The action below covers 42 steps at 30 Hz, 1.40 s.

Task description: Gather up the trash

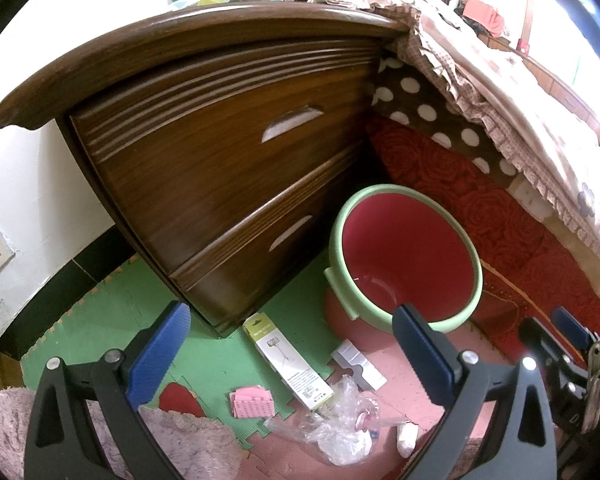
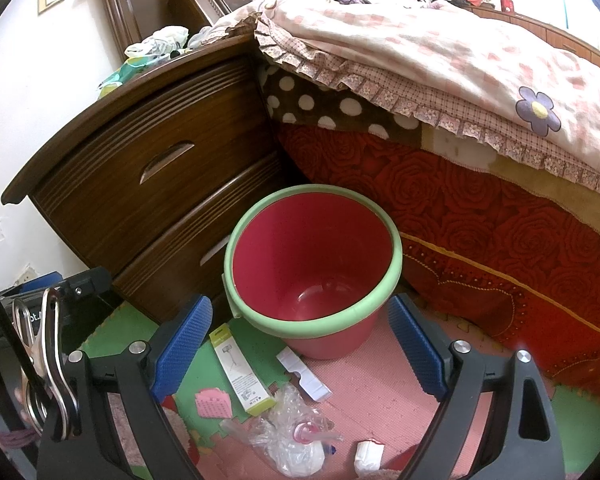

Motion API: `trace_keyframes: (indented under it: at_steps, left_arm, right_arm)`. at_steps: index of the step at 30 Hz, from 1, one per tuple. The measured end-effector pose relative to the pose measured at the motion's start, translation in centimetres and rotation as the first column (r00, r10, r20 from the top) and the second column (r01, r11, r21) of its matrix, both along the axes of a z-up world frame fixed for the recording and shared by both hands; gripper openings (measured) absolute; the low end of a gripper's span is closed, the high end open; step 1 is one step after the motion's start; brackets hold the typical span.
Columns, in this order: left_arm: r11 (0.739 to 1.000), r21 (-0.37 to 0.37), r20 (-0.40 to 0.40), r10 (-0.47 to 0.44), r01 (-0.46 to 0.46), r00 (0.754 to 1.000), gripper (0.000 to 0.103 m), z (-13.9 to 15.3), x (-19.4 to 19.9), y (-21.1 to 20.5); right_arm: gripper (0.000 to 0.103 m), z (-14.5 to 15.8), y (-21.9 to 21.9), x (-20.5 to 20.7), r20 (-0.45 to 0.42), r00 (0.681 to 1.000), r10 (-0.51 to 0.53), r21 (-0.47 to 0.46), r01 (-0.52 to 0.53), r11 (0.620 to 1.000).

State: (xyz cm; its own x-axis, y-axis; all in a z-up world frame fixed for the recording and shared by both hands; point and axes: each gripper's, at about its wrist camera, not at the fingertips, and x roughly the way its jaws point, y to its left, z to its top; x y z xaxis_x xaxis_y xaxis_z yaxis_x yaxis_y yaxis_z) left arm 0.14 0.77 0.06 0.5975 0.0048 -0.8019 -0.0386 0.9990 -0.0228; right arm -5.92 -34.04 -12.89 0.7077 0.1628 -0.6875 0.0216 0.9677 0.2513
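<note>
Both tools, left tool (image 1: 288, 354) and right tool (image 2: 302, 346), released, empty. Crumpled plastic wrap (image 2: 290, 438) just below right tool: flimsy, may slip or snag. Bin (image 2: 314, 260) ahead.

A floor of green and pink foam mats (image 2: 364, 376) carries a red bin with a green rim (image 2: 316, 328), a long white box (image 2: 240, 372), a small white carton (image 2: 306, 374), a pink card (image 2: 214, 402), crumpled clear plastic (image 2: 288, 436) and a white wad (image 2: 368, 456).

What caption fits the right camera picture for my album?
Open right gripper hovers over an empty red bin, with trash like a crumpled plastic bag on the floor mat.
</note>
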Motion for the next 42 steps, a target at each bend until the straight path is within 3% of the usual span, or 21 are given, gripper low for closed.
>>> trace_keyframes:
  at_steps: [42]
  left_arm:
    - [1.0,0.002,0.0,0.003,-0.003,1.0,0.103,-0.03,0.09,0.2]
  right_arm:
    - [0.092,-0.09,-0.19,-0.09,-0.007,1.0,0.002,-0.01,-0.002,1.0]
